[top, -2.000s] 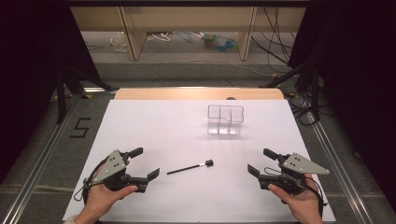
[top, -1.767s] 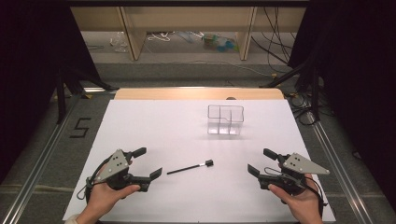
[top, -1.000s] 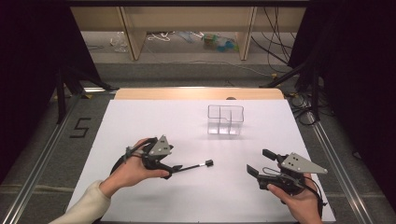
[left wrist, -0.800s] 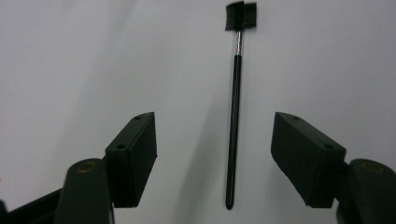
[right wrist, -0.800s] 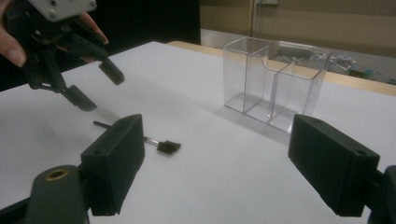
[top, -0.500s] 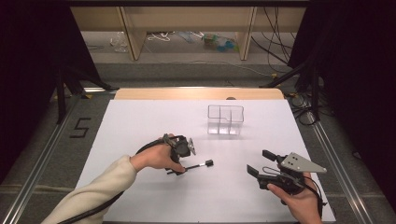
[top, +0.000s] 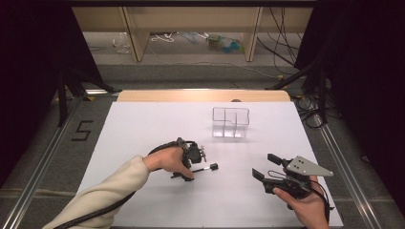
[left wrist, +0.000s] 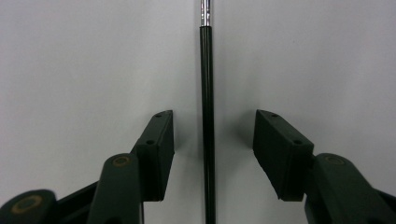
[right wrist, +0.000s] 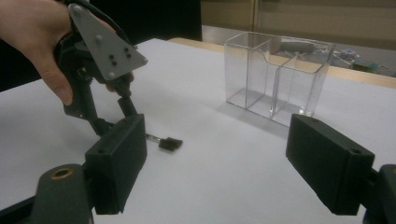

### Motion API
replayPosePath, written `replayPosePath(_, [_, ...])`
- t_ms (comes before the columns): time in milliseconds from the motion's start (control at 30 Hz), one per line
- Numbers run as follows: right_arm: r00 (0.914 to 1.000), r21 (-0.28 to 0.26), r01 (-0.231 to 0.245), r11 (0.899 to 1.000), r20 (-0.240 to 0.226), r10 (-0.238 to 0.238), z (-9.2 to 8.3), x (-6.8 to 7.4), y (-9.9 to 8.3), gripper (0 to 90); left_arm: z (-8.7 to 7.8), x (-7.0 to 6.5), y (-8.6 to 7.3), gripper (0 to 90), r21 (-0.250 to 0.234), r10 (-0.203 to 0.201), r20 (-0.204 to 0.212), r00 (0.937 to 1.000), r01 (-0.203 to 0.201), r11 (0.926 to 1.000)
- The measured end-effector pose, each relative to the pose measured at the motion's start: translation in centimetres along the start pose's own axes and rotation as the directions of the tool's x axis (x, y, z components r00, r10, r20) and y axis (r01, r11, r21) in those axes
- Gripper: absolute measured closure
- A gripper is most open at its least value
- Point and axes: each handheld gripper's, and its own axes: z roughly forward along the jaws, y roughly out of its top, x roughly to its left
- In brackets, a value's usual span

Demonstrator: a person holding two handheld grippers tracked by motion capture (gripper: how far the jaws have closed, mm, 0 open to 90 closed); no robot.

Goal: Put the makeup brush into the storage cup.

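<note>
A thin black stick [top: 204, 169] with a small black head [top: 213, 167] lies on the white table sheet [top: 143, 124]. My left gripper [top: 184, 174] points down over its shaft. In the left gripper view the stick [left wrist: 207, 70] runs straight up between the two pads [left wrist: 161, 140], with a gap on each side. These jaws have just been closing and touch nothing. The right gripper view shows the left gripper [right wrist: 114, 119] and the stick's head [right wrist: 169, 143]. My right gripper [top: 266, 166] rests open at the front right, with nothing between its fingers [right wrist: 219, 163].
A clear plastic box [top: 230, 123] with dividers stands upright toward the back right of the sheet; the right gripper view has this box [right wrist: 275, 74] beyond the jaws. A wooden strip [top: 200, 95] borders the table's far edge.
My left hand has swung from the front left toward the middle and come down over the stick, its jaws narrowing around the shaft. The right hand has stayed put.
</note>
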Motion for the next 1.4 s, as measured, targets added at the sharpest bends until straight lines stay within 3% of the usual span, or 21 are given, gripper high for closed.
replayPosePath(200, [1.0000,0.005,0.001,1.000,0.003,-0.001,0.0,0.1,0.0,21.9,0.0,0.1,0.3,52.1,0.018,-0.001,0.005,1.0000,0.001,0.9998])
replayPosePath(833, [0.9999,0.004,-0.007,1.000,-0.009,0.007,0.1,0.1,-0.1,22.2,0.0,-0.5,1.1,83.4,0.070,0.026,0.001,0.9997,-0.026,0.9972])
replayPosePath(1200, [0.9999,0.006,-0.008,1.000,-0.013,0.008,0.1,0.1,-0.1,22.2,-0.1,-0.8,1.1,85.4,0.070,0.041,-0.014,0.9991,-0.040,0.9967])
replayPosePath(1400, [0.9999,0.008,-0.009,1.000,-0.011,0.010,0.1,0.0,-0.1,22.2,-0.2,-0.7,0.7,85.5,0.042,0.022,-0.004,0.9998,-0.022,0.9989])
